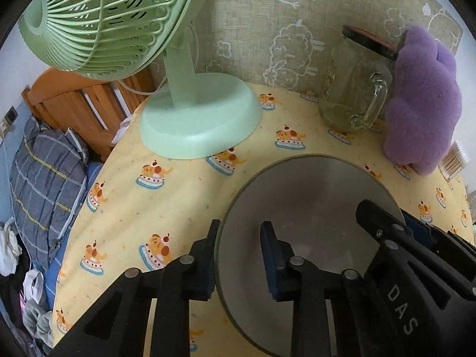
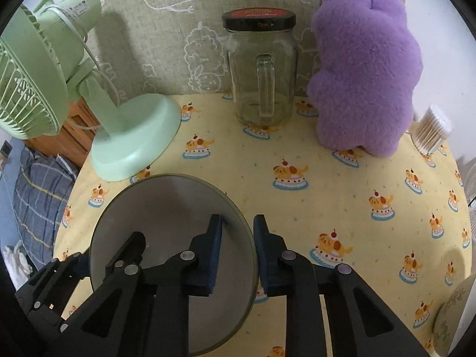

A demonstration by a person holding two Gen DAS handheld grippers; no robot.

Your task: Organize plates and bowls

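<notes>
Left wrist view shows the left gripper [image 1: 241,255] pinching the near-left rim of the grey plate [image 1: 309,196], one finger inside and one outside. Right wrist view shows the right gripper [image 2: 238,253] pinching the plate's right rim the same way. I think this is the grabbing step, and next both hands should lift together, keeping the plate flat above the yellow tablecloth [image 2: 327,184].

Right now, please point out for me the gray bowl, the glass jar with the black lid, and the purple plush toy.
gray bowl [image 2: 166,208]: right wrist view, on the bare inner wall.
glass jar [image 2: 261,89]: right wrist view, on its handle.
purple plush toy [image 2: 366,71]: right wrist view, on the middle of its body.
</notes>
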